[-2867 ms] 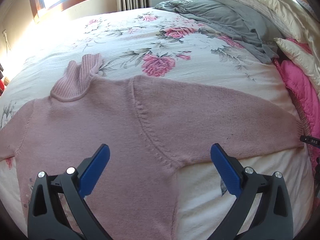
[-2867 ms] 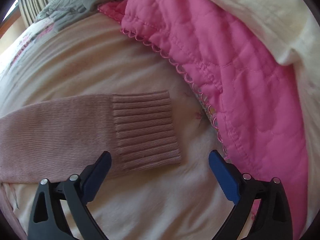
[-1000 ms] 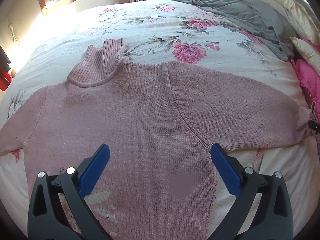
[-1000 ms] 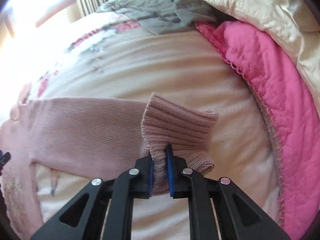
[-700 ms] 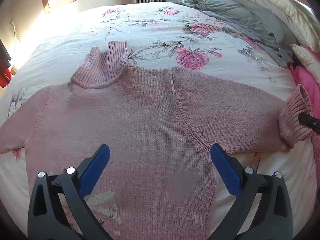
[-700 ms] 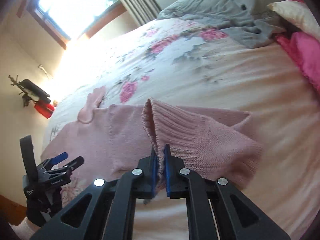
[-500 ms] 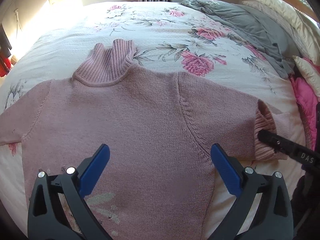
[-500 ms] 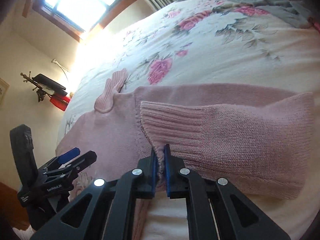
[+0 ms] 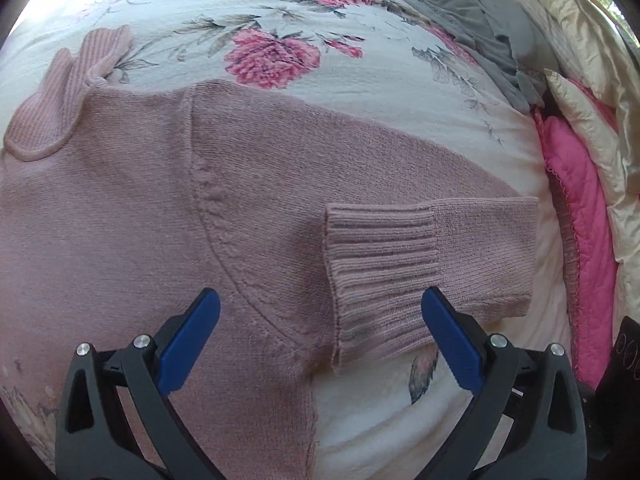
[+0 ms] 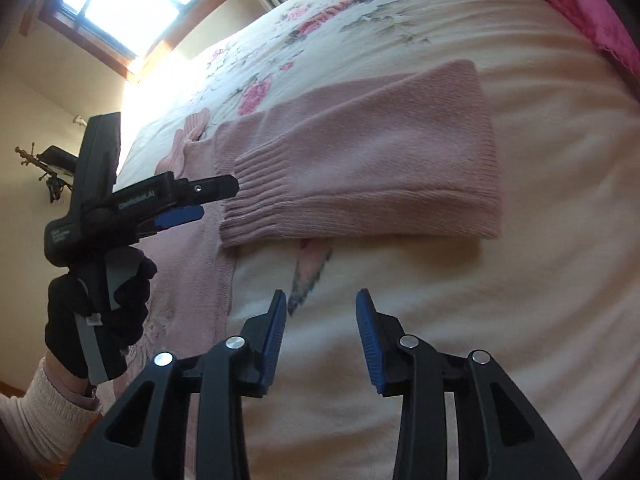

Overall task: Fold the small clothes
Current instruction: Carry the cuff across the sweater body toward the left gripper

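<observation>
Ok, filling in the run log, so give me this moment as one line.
sweater: flat on bed | sleeve: folded inward, cuff on body | right gripper: open, empty | left gripper: open, empty

Pink knit sweater (image 9: pixel 132 208) lies flat on the floral bedspread (image 9: pixel 360 80), turtleneck (image 9: pixel 68 92) flopped toward the flowers, one sleeve (image 9: pixel 432 256) folded back, ribbed cuff (image 9: pixel 380 268) on top.

White lettering on the left gripper (image 10: pixel 200 200) is too blurred to read.
</observation>
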The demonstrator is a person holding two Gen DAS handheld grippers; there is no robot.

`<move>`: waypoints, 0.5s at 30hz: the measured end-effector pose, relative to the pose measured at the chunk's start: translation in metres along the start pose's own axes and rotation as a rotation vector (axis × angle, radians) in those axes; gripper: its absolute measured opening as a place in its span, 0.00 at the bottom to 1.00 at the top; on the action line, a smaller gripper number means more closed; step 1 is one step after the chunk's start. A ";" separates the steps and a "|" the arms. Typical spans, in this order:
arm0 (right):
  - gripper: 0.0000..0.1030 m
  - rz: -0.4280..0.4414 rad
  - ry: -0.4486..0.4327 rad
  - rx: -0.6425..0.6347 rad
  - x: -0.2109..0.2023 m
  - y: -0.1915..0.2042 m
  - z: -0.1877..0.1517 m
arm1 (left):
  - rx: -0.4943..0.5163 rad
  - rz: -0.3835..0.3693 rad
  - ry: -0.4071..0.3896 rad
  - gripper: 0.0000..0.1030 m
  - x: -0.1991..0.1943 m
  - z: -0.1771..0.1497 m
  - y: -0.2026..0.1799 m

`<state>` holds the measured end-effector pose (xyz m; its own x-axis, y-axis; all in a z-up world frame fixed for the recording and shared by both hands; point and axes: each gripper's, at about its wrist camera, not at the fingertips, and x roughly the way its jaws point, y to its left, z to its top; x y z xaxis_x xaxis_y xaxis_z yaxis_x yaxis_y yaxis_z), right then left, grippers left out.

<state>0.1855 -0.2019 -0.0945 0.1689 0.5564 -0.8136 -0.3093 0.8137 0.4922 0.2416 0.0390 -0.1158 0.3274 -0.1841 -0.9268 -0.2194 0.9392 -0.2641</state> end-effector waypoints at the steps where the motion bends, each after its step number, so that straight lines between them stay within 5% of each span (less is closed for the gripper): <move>1: 0.36 0.004 -0.005 0.017 -0.004 -0.006 -0.003 | 0.006 0.004 0.008 0.96 0.007 0.002 -0.004; 4: 0.37 -0.019 -0.022 0.035 -0.011 -0.015 -0.010 | 0.023 0.028 0.009 0.90 0.018 0.007 -0.017; 10: 0.37 -0.034 -0.045 0.051 -0.013 -0.017 -0.009 | 0.061 -0.025 -0.031 0.17 0.010 0.013 -0.037; 15: 0.40 -0.058 -0.060 0.041 -0.015 -0.013 -0.008 | -0.011 -0.155 -0.110 0.09 -0.027 0.009 -0.022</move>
<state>0.1792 -0.2224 -0.0915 0.2412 0.5163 -0.8217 -0.2591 0.8503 0.4582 0.2455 0.0259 -0.0824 0.4562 -0.2931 -0.8402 -0.1685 0.8987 -0.4049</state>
